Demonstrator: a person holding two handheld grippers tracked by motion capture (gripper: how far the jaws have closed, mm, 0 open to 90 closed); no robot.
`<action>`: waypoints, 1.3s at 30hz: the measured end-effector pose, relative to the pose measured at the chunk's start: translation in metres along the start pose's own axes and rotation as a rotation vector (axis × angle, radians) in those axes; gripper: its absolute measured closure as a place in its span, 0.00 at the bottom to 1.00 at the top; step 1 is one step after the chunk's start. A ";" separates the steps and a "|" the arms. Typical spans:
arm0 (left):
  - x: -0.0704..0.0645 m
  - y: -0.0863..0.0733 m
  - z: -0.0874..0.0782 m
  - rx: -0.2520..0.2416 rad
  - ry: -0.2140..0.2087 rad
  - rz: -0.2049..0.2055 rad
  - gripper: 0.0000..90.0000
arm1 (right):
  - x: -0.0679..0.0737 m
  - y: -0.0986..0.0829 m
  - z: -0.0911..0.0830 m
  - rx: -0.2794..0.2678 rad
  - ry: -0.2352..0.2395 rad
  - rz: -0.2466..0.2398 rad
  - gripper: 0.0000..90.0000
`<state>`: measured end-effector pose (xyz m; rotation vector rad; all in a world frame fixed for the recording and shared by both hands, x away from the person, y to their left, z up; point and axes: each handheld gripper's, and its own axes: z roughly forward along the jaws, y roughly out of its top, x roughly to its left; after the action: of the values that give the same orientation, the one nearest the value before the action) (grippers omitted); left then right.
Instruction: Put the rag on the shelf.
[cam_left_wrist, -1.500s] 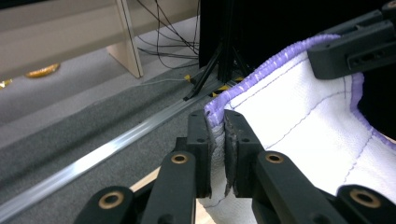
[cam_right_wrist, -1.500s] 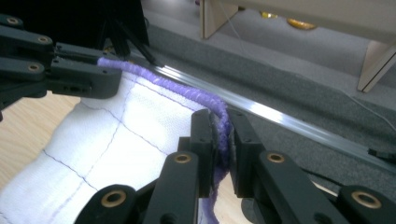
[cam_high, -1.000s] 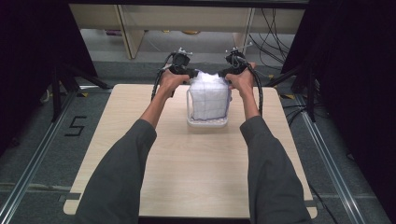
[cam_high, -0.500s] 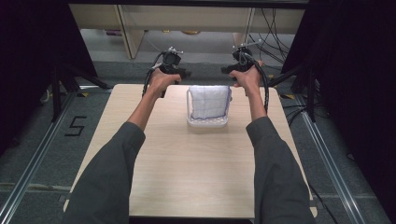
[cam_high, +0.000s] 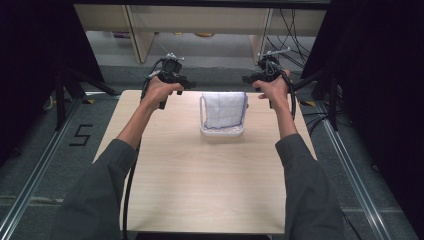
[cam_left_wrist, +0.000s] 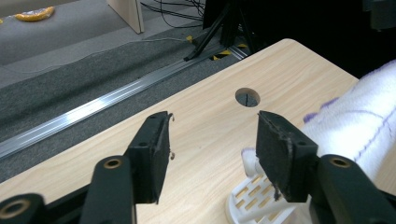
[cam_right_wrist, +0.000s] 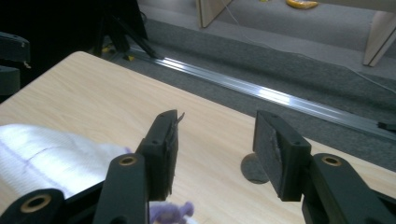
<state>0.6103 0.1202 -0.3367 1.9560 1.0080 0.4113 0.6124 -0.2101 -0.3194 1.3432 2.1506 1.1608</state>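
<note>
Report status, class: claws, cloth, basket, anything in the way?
Left claw open, right claw open, both clear of the basket. White cloth draped over it. Nothing in the way.

A pale wooden worktop (cam_high: 210, 180) stands on grey carpet floor (cam_high: 45, 150). Metal rails (cam_high: 350, 175) run along both sides. Black curtains (cam_high: 30, 60) hang left and right. Beyond stand light wooden furniture legs (cam_high: 136, 32), tangled black cables (cam_high: 295, 27) and a tripod (cam_high: 67, 85).
</note>
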 end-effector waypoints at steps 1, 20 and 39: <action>0.000 -0.001 -0.002 -0.010 0.002 -0.005 0.48 | -0.001 -0.002 -0.001 -0.018 0.008 -0.011 0.56; -0.023 -0.034 -0.033 -0.007 -0.040 0.062 0.38 | 0.014 -0.028 -0.037 -0.040 0.055 -0.064 0.47; -0.034 -0.068 -0.042 -0.006 -0.069 0.071 0.36 | 0.033 -0.048 -0.048 -0.040 0.057 -0.118 0.43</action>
<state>0.5302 0.1364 -0.3652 1.9915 0.8947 0.3833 0.5371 -0.2136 -0.3245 1.1628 2.2019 1.2015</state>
